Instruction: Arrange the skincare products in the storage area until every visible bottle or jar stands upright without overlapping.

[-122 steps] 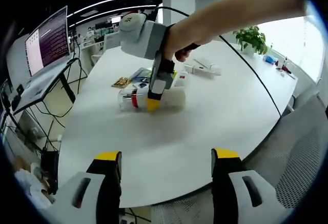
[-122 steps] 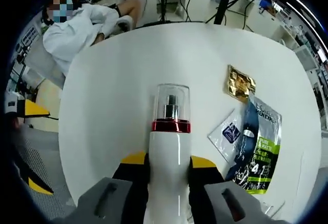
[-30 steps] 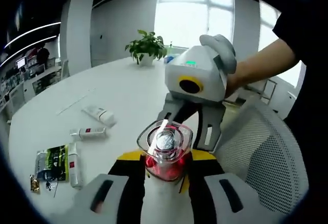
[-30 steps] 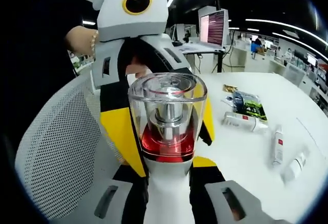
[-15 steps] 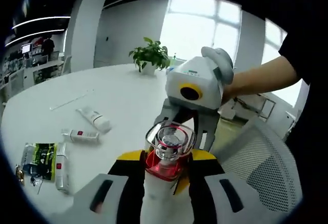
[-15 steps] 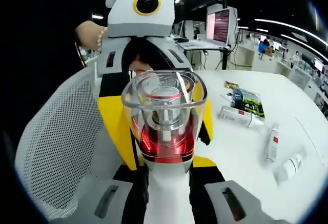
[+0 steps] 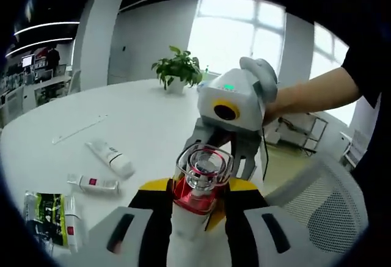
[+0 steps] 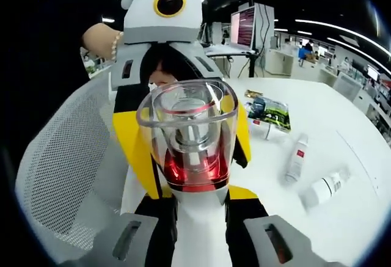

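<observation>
Pump bottle [image 7: 198, 197] [image 8: 190, 157]: you still clench it in both the left hand-held gripper [image 7: 197, 201] and right hand-held gripper [image 8: 197, 212], now lifted off the desk [image 7: 140, 126]; its label is unreadable.

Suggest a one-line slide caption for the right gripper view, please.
Both grippers clamp one white pump bottle with a clear cap, held above a white table where tubes still lie flat.

Right hand-held gripper [image 8: 197, 198] clamps pump bottle [image 8: 190, 157]; left hand-held gripper [image 8: 183, 151] behind.
</observation>
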{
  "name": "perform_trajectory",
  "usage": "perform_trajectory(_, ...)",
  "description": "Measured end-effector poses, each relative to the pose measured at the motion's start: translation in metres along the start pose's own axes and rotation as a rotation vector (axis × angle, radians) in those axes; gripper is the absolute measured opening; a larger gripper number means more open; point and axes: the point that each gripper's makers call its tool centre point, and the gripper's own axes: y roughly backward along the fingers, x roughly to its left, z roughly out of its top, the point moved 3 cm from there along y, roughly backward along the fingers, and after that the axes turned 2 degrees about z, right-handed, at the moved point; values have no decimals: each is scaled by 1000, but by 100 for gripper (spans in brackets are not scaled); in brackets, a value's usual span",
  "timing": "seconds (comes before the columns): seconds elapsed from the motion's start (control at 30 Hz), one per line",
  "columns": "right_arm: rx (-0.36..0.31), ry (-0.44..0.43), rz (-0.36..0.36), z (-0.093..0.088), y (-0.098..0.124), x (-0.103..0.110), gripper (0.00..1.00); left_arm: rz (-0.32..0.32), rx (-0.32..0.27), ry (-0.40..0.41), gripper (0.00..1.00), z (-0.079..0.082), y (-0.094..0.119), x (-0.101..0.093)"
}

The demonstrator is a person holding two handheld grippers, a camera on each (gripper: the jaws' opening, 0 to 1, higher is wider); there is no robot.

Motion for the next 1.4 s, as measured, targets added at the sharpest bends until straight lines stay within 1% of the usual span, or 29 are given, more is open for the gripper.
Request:
perform_trajectory(0.07,-4,-10,-15,-2,4,-10,22,-2,-6,-1,27,3,-5,5)
perform_trajectory(0.17,-9,-24,-32,-3,7,-21,22,-3,-11,-2,27,9,-14,13)
perform_trajectory(0.23,-5,-25,-41,-3,9,-25,22,-7,-12,-4,27,12,-18,15)
perform_trajectory(0.33,4,-22,-46,-7,13,-36,22,-13,-12,-7,27,17,-25,17)
perform_trajectory(0.4,8,-24,-49,-9,16,-42,22,-13,-14,-9,27,21,-32,24)
perform_trajectory(0.5,13,-24,-60,-10,20,-51,22,-12,-20,-10,27,25,-39,30)
perform_trajectory(0.57,20,-25,-69,-14,24,-66,22,-12,-22,-10,27,27,-42,31)
perform_trajectory(0.63,20,-26,-73,-14,23,-62,22,-12,-22,-14,27,29,-44,33)
perform_trajectory(0.7,17,-31,-76,-18,26,-70,22,-15,-22,-21,27,30,-47,34)
perform_trajectory(0.87,13,-49,-81,-18,26,-72,22,-23,-17,-28,27,32,-49,35)
perform_trajectory(0.93,12,-99,-81,-19,25,-71,22,-23,-16,-27,27,32,-49,33)
perform_trajectory(0.97,23,-169,-89,-22,25,-71,23,-24,-15,-19,27,32,-49,34)
perform_trajectory(1.0,23,-200,-94,-24,24,-73,24,-25,-18,-13,28,32,-49,34)
perform_trajectory(1.03,21,-202,-105,-25,24,-75,26,-26,-16,3,28,32,-50,33)
perform_trajectory(1.07,30,-183,-131,-28,22,-76,28,-25,-16,2,28,32,-50,33)
perform_trajectory(1.13,40,-181,-131,-29,20,-70,33,-26,-14,-2,31,32,-50,30)
perform_trajectory(1.17,29,-186,-137,-27,19,-67,36,-29,-11,-15,35,31,-51,29)
perform_trajectory(1.23,19,-194,-145,-28,17,-68,41,-28,17,-19,41,25,-52,27)
perform_trajectory(1.27,29,-187,-156,-27,17,-64,42,-22,29,-25,44,23,-51,27)
perform_trajectory(1.3,44,-176,-163,-29,18,-64,43,-17,30,-23,46,20,-50,30)
perform_trajectory(1.4,37,-186,-165,-27,20,-64,47,-11,35,-15,49,15,-45,34)
